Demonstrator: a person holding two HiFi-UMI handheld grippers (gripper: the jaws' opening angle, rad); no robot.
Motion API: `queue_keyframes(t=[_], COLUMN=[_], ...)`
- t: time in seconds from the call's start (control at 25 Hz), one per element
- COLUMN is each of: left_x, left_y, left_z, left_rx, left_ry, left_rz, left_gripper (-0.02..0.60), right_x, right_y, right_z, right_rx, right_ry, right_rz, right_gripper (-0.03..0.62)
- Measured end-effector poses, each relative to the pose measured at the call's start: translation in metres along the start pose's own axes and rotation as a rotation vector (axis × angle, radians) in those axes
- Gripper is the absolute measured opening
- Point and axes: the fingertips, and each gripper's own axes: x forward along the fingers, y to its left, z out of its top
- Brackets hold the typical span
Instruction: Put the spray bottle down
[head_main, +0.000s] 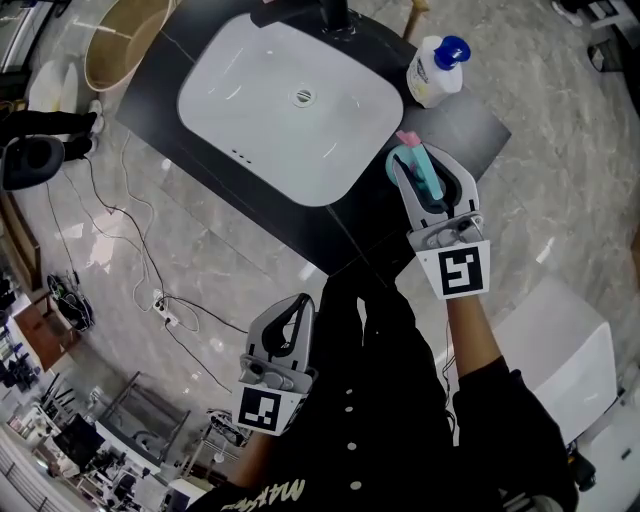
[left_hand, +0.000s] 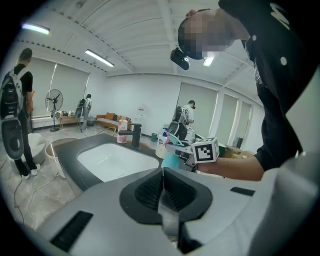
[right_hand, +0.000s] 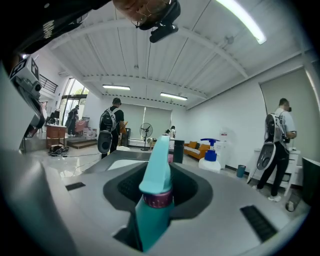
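Right tongs (head_main: 421, 165) hold the teal spray bottle (head_main: 428, 178) between them, over the dark desk (head_main: 478, 125) edge. Whether it touches is unclear. Setting down and release remain. Left tongs (left_hand: 162, 175) are closed and empty, well apart.

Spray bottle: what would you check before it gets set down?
1. Right gripper jaws clamped on the spray bottle: ok.
2. Bare counter close by: ok.
3. Apart from the pump bottle: ok.
4. Off to the side of the sink: ok.
5. Bottle's base touching the counter: cannot tell.
6. Left gripper out of the way, jaws shut and empty: ok.
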Motion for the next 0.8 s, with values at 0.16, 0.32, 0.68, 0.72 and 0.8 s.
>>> queue_keyframes(t=[0.16, 0.32, 0.68, 0.72, 0.8], left_x=[-0.001, 0.0, -0.006, -0.007, -0.01], left_y=[-0.003, -0.005, -0.005, -0.005, -0.003], left_z=[-0.002, 0.004, 0.069, 0.077, 0.09], left_rx=[0.001, 0.01, 0.089, 0.095, 0.11], left_ry=[0.003, -0.008, -0.196, -0.212, -0.225], left_rz=[-0.003, -0.008, -0.02, -0.018, -0.003], left_gripper=[0.017, 0.017, 0.017, 0.017, 0.017], right_x=[0.0, -0.001, -0.039, -0.046, -0.056], right_y=[-0.002, -0.001, -0.027, -0.03, -0.033], right_z=[0.0, 0.002, 0.078, 0.09, 0.11], right_rx=[0.005, 0.025, -0.031, -0.033, -0.022], right_ry=[0.003, 0.006, -0.084, -0.093, -0.093], right_rz=[-0.002, 0.013, -0.057, -0.073, -0.096], right_gripper=[0.133, 0.195, 0.242, 0.242, 0.229])
